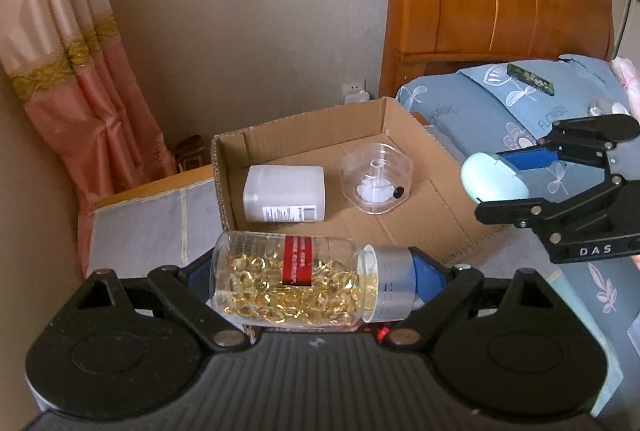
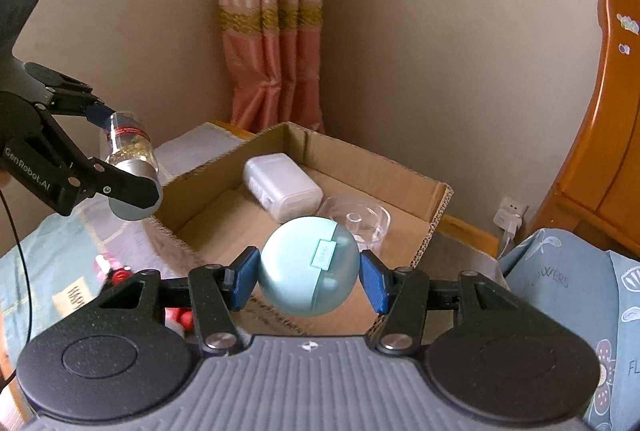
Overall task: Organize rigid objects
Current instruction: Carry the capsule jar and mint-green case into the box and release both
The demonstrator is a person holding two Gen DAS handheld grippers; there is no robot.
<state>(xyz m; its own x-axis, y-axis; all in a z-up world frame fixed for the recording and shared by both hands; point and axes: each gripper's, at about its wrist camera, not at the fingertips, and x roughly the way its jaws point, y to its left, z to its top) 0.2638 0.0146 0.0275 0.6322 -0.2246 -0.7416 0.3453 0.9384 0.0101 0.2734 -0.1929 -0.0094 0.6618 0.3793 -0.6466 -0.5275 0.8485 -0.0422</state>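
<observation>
"DAS" on right gripper [image 1: 516, 187], "GenRobot.AI" on left gripper [image 2: 120, 159], "FLOWERS" on blue bedding [image 1: 556, 115]

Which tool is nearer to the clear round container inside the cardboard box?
Right, though not by much. The right tool, holding the mint case, hovers just before the clear round container. The left tool, holding the capsule bottle, hangs at the box's opposite near edge.

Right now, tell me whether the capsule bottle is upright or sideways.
Sideways: the capsule bottle lies across the left claw, cap pointing right.
</observation>
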